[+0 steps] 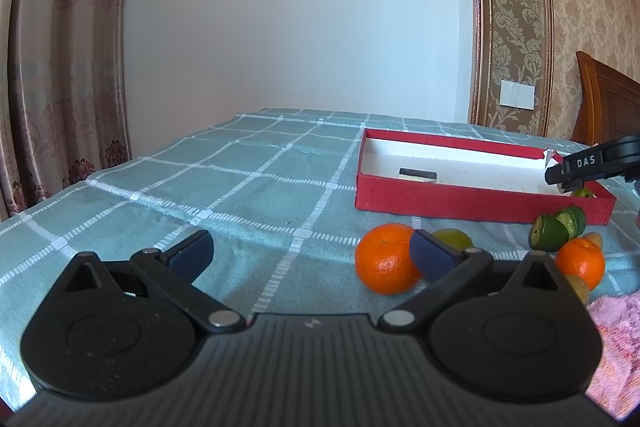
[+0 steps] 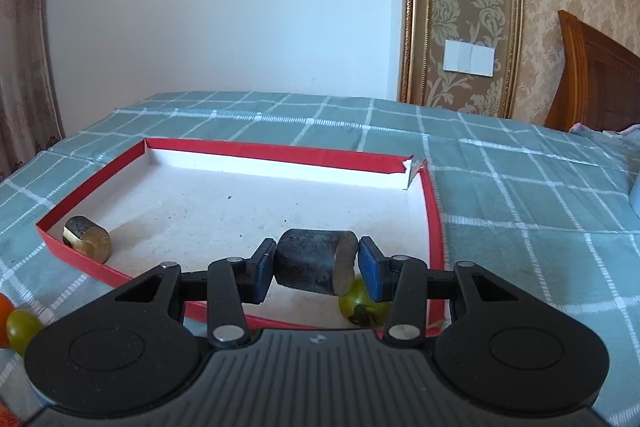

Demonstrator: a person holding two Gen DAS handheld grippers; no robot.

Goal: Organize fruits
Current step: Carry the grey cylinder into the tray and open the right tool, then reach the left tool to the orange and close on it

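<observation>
The left gripper (image 1: pixel 310 255) is hovering with fingers spread wide and nothing between them, the large orange (image 1: pixel 386 259) lying at its two o'clock on the cloth. Beside it, a green fruit (image 1: pixel 452 239), cut green pieces (image 1: pixel 558 229) and a smaller orange (image 1: pixel 581 262) are waiting outside the red box (image 1: pixel 480 203). The right gripper (image 2: pixel 316 265) is clamping a dark cylindrical piece (image 2: pixel 316 263) over the box's near edge. Inside the box, a similar piece (image 2: pixel 86 239) is sitting at nine o'clock and a green fruit (image 2: pixel 362 303) is lying just below the grip, so sorting looks barely begun. A teal checked tablecloth (image 1: pixel 240 187) is covering the table; patterned curtains (image 1: pixel 60 67), a plain white wall (image 1: pixel 300 27) and gold wallpaper are framing the room.
</observation>
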